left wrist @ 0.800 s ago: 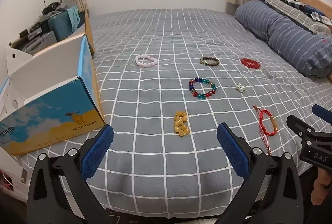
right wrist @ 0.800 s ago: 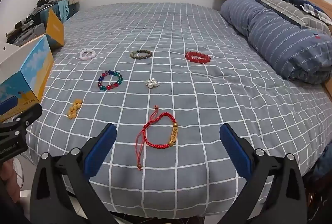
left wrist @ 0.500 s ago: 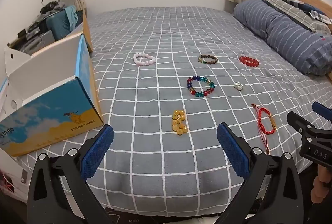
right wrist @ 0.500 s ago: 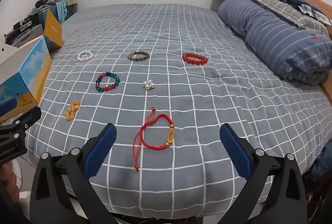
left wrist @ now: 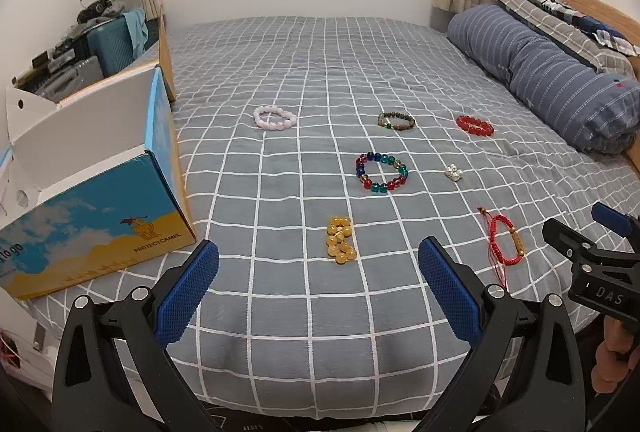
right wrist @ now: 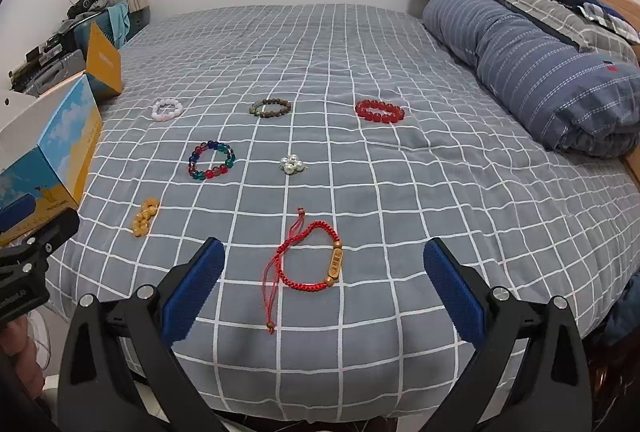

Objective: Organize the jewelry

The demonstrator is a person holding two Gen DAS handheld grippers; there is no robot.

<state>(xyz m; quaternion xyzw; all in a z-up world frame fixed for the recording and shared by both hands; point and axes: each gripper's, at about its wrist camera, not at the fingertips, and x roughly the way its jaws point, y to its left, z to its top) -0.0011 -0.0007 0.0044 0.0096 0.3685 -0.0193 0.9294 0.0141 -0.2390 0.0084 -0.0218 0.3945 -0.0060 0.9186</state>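
Note:
Several bracelets lie on the grey checked bed. A yellow bead bracelet [left wrist: 340, 239] lies just beyond my open, empty left gripper [left wrist: 318, 290]. A red cord bracelet [right wrist: 310, 260] lies between the fingers of my open, empty right gripper [right wrist: 320, 290], slightly ahead of them. Farther out are a multicolour bead bracelet [left wrist: 381, 173], a small pearl cluster [right wrist: 292, 164], a pink bracelet [left wrist: 275, 117], a brown-green bracelet [right wrist: 270, 107] and a red bead bracelet [right wrist: 379, 110]. An open blue-and-yellow cardboard box [left wrist: 92, 192] stands at the bed's left edge.
A rolled blue striped duvet [right wrist: 532, 68] and pillows lie along the right side. A suitcase and clutter [left wrist: 100, 40] stand behind the box at the left. The bed's front edge [left wrist: 320, 384] is just under both grippers.
Both grippers have drawn back and risen slightly, so the bracelets sit a little farther away in view. Both stay open. Nothing on the bed has moved.

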